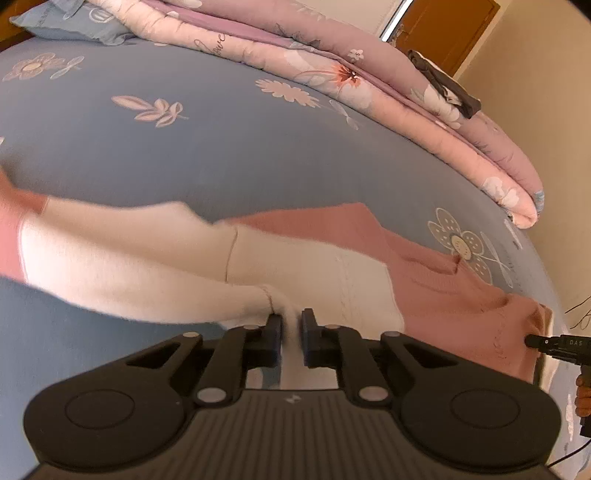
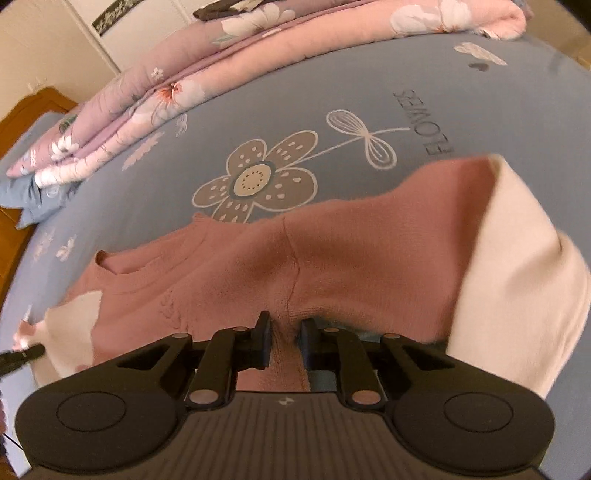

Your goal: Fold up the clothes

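A pink and cream knit sweater (image 1: 424,266) lies across the blue flowered bed sheet (image 1: 221,147). In the left wrist view my left gripper (image 1: 291,321) is shut on a fold of its cream part (image 1: 147,258), which stretches away to the left. In the right wrist view my right gripper (image 2: 283,325) is shut on a bunched pink edge of the sweater (image 2: 295,258), with a cream sleeve (image 2: 517,277) at the right. Each view catches the other gripper at the sweater's far side: the right gripper (image 1: 532,341) and the left gripper (image 2: 33,350).
A folded pink and purple floral quilt (image 1: 369,74) lies along the far side of the bed, with a dark garment (image 1: 443,81) on top. A blue pillow (image 1: 74,26) sits at the head. A wooden door (image 1: 450,26) and cream walls stand beyond.
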`<state>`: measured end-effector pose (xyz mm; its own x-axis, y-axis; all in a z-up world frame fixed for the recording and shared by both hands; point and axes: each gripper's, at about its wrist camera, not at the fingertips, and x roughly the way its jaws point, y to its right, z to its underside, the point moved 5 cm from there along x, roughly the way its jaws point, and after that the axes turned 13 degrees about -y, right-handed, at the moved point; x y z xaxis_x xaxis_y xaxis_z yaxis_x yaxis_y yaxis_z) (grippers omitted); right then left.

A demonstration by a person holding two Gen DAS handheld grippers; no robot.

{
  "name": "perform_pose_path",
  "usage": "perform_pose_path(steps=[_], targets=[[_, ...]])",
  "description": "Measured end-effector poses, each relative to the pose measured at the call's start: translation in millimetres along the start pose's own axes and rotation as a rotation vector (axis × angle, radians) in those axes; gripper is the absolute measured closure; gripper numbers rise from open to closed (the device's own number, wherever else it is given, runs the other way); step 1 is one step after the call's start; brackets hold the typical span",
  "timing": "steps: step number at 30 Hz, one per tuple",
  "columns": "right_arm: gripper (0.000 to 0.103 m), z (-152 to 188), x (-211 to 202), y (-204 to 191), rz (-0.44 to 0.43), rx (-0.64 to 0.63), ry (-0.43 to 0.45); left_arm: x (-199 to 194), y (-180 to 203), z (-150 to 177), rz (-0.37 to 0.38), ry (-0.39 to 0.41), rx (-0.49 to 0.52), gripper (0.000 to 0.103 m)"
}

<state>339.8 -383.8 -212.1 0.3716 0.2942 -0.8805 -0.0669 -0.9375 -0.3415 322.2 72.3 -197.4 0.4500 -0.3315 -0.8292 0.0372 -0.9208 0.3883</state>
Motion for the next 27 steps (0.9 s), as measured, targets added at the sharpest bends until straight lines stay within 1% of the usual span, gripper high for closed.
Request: perform_pose_path(steps=[2, 5, 8, 10, 13, 16, 17, 18, 20, 21, 22, 24, 25, 27], targets=[[0.085, -6.2, 0.5, 0.8, 0.007, 0.005, 0.016, 3.6, 2.4, -11.4, -0.013, 0.007, 0.016, 0.095], [0.085, -15.7, 2.8, 2.4, 0.012, 0.025, 0.048, 11.7, 2.7, -29.0, -0.023, 0.008, 0.004, 0.095], [0.085, -22.5, 12.4, 4.8, 0.028, 0.043, 0.066, 23.2, 2.7, -45.5, -0.037, 0.013, 0.006, 0.095], [0.085, -25.9, 19.9, 6.5, 0.041, 0.052, 0.072, 32.1, 2.6, -54.2, -0.041, 0.003, 0.009, 0.095], [0.084, -26.2, 32.0, 8.6, 0.053, 0.056, 0.059, 45.0, 1.0, -57.5, -0.049, -0.013, 0.001, 0.095], [0.081, -24.5, 36.8, 10.4, 0.058, 0.058, 0.05, 50.1, 1.4, -53.1, -0.061, -0.009, 0.005, 0.093], [0.078, -24.4, 36.0, 9.8, 0.053, 0.054, 0.048, 49.0, 3.0, -50.9, -0.066, -0.003, 0.013, 0.091], [0.072, -24.0, 34.2, 9.4, 0.056, 0.051, 0.045, 48.1, 4.8, -48.7, -0.071, -0.006, 0.022, 0.09], [0.067, -22.8, 28.6, 6.2, 0.048, 0.032, 0.038, 43.6, 7.8, -46.0, -0.068, -0.017, 0.032, 0.084], [0.064, -21.5, 24.2, 3.8, 0.046, 0.022, 0.034, 40.7, 9.5, -44.5, -0.065, -0.025, 0.034, 0.077], [0.062, -19.8, 18.6, 0.8, 0.043, 0.008, 0.032, 37.2, 11.8, -42.3, -0.063, -0.035, 0.037, 0.07], [0.054, -14.7, 6.1, -6.1, 0.041, -0.019, 0.03, 28.5, 16.7, -35.5, -0.071, -0.051, 0.045, 0.066], [0.053, -10.6, -1.7, -10.2, 0.04, -0.032, 0.027, 24.0, 19.4, -31.0, -0.078, -0.059, 0.051, 0.06], [0.052, -0.7, -17.7, -18.0, 0.034, -0.052, 0.02, 15.3, 24.5, -19.1, -0.09, -0.083, 0.061, 0.055]])
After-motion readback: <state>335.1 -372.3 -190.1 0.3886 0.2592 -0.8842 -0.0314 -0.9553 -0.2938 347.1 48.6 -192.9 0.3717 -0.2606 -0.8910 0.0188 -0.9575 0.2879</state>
